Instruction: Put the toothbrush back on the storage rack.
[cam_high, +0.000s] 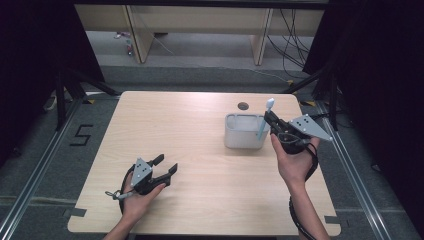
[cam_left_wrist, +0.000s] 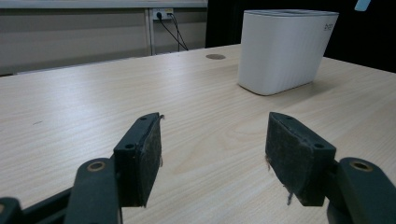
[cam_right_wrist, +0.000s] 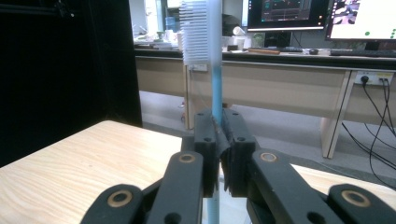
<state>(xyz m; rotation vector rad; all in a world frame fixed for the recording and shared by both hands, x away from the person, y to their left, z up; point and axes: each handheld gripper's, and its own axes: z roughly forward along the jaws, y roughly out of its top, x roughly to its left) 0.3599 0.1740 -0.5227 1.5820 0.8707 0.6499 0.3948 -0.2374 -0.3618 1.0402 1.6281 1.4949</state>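
Note:
A light blue toothbrush (cam_high: 264, 121) with a white bristle head stands upright, its bristles up, over the right end of a white ribbed holder cup (cam_high: 244, 131). My right gripper (cam_high: 270, 120) is shut on its handle. In the right gripper view the two black jaws pinch the blue handle (cam_right_wrist: 217, 93) and the white bristles (cam_right_wrist: 194, 32) rise above them. My left gripper (cam_high: 166, 165) rests low over the front left of the table, held in a hand, jaws open with nothing between them. In the left gripper view the pads (cam_left_wrist: 142, 154) stand wide apart, and the white cup (cam_left_wrist: 285, 49) sits farther off.
The light wooden table (cam_high: 200, 165) has a small round grommet hole (cam_high: 243, 106) behind the cup. Black curtains flank both sides. Desks with cables and monitors stand beyond the table's far edge. Metal rails run along the floor on both sides.

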